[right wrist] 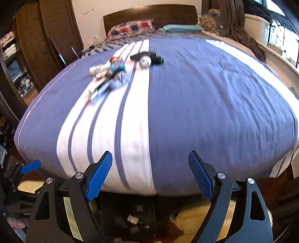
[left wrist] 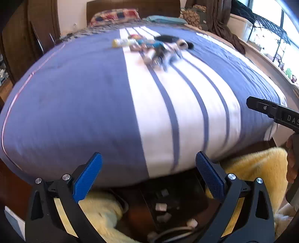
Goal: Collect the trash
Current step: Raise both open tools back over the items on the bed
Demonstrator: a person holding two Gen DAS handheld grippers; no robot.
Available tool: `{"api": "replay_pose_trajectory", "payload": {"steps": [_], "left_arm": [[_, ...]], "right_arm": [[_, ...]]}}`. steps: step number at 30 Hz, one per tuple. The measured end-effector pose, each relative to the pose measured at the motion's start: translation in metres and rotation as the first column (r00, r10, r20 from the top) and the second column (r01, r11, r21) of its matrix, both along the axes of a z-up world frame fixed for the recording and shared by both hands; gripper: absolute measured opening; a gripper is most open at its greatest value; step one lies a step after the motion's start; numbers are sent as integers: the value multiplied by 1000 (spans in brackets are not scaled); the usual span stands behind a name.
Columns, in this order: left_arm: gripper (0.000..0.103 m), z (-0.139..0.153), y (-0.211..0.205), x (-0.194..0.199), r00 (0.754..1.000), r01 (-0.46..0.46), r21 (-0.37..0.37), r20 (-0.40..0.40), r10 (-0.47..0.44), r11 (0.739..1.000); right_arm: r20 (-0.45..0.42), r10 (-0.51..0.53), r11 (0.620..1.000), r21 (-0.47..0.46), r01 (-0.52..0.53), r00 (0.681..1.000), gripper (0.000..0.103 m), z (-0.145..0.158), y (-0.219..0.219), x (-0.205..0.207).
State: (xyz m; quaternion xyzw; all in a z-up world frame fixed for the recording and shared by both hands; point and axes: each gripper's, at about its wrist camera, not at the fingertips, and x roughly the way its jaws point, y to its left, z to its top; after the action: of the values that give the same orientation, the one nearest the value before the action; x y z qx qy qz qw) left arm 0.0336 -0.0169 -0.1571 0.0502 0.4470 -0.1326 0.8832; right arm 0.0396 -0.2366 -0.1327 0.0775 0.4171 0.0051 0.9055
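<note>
A wide bed [right wrist: 205,104] fills both views, covered by a blue bedspread with a white striped band running from its foot towards the headboard. A blurred heap of trash [right wrist: 110,74] lies on the bed's white band, far up towards the pillows: a pale tube or bottle [left wrist: 122,42], blue wrappers, a small white roll [right wrist: 144,61] and some black items, too smeared to name further.

The left gripper [left wrist: 149,175] and the right gripper [right wrist: 150,174] are both held at the foot of the bed, well apart from the trash. Each has its jaws spread wide with nothing between the blue pads.

Below the foot of the bed, on the floor, stands a dark open box [right wrist: 129,215] with small pieces lying in it, flanked by a fluffy yellow rug [left wrist: 257,168]. A patterned pillow [right wrist: 130,29] rests at the head of the bed against a dark wooden headboard [right wrist: 149,13].
</note>
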Motion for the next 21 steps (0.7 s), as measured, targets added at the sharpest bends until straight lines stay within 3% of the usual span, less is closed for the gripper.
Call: {"api": "replay_pose_trajectory", "payload": {"steps": [10, 16, 21], "left_arm": [[95, 18, 10, 75, 998, -46, 3, 53, 46, 999], [95, 20, 15, 111, 996, -69, -1, 59, 69, 998], [95, 17, 10, 134, 997, -58, 1, 59, 58, 998]], "right_arm": [[-3, 32, 999, 16, -32, 999, 84, -2, 16, 80], [-27, 60, 995, 81, -58, 998, 83, -9, 29, 132], [-49, 60, 994, 96, -55, 997, 65, -18, 39, 171]]}}
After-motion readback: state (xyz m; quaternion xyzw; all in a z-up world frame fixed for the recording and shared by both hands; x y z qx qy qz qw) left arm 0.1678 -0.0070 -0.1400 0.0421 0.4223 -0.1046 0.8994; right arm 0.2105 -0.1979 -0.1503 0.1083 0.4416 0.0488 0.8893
